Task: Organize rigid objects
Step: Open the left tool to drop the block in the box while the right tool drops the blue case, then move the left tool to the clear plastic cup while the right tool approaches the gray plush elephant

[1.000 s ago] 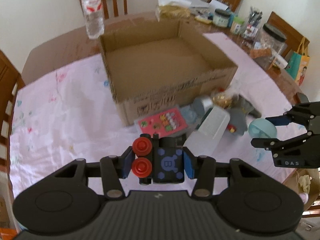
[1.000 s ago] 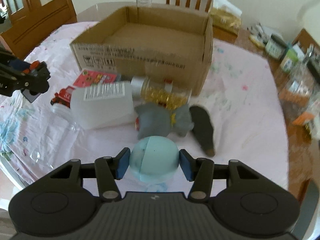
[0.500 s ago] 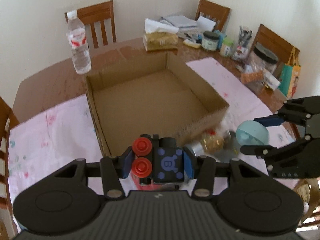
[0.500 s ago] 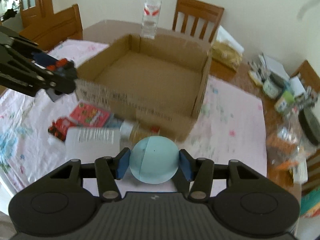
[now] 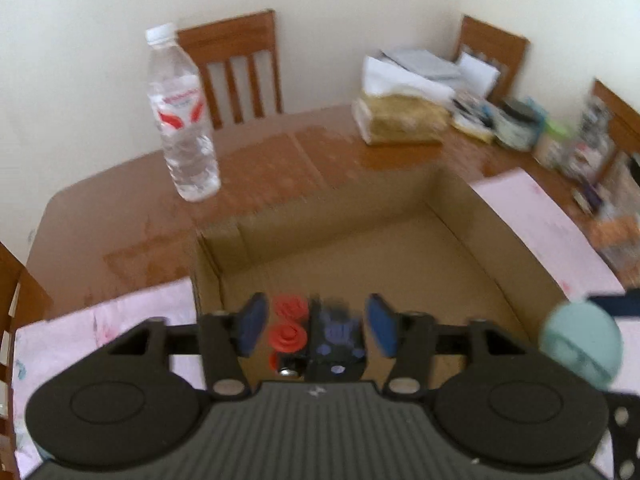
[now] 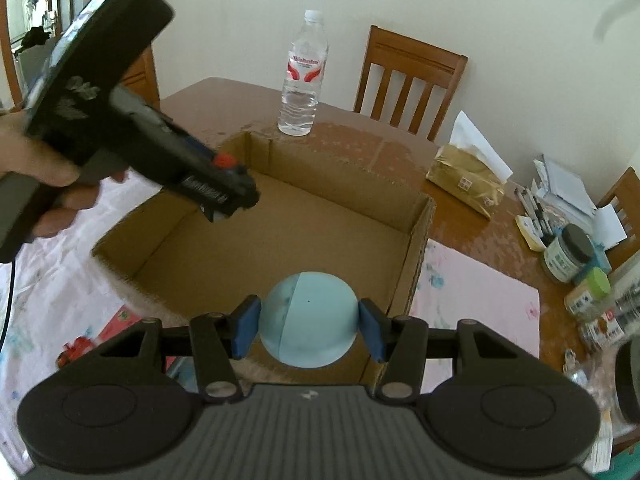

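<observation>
Over the open cardboard box (image 6: 304,220), the left claw (image 5: 316,326) is opening, its blue pads drawn clear of the black toy with red knobs (image 5: 316,332) that sits blurred between them, above the box's near-left corner. The right claw (image 6: 308,324) is clenched on the pale blue ball (image 6: 308,314), which hangs just inside the box's near wall. The toy, dropping so near the corner, may clip the box rim and tumble out onto the pink-clothed surface (image 6: 476,292). The ball, being round, could roll once let go, or bounce against the toy. Beyond the box's far wall a water bottle (image 6: 304,76) stands, well apart.
</observation>
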`<state>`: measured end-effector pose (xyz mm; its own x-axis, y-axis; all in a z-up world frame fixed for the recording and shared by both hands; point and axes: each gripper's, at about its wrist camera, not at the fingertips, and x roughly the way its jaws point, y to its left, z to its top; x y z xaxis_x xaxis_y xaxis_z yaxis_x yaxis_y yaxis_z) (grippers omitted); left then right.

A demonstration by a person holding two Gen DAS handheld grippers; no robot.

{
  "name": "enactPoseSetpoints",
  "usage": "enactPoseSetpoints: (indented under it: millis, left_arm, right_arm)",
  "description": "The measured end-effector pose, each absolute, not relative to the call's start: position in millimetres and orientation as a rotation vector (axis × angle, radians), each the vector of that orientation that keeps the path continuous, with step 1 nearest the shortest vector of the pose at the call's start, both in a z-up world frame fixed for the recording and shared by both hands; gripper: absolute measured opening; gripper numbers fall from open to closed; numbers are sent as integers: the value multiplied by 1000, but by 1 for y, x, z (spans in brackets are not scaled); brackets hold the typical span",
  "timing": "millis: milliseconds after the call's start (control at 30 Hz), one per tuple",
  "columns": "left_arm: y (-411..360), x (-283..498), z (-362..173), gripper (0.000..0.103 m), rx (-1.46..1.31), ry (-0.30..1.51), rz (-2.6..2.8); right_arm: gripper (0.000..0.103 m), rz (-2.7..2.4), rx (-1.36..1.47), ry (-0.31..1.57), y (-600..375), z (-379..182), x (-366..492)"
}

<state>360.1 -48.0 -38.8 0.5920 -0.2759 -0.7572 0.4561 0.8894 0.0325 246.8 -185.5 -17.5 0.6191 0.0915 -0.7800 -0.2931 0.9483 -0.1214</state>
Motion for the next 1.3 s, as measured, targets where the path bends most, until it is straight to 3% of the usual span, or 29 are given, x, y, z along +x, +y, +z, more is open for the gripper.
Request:
enactPoseSetpoints:
  millis: [33,100,400,467,533,600,1300]
  left_arm:
    - [-46,364,-39,84,230,824,-410]
    - [-42,364,-36,91,228,807,-374]
    - [-13,330,-11,96,234,796,-314]
    - [-8,323,-7,96,232,799,-301]
    - [-3,319,-4,96,229,804,-291]
    - [3,312,0,96,222,805,-278]
    - [29,210,-23,100,135,876,-271]
  right_arm:
    - [58,226,-244,880,-186,-20,254]
    - [58,230,-244,884,-187,-24,267]
    - [59,234,-237,870,-179,-30,341]
    - [67,241,-221,858,-177,-26,355]
    - [97,244,-208,842,-174,-20,361]
    - [103,257,-197,816,-173,-15,358]
    - [103,122,-122,866,-191,-27,215]
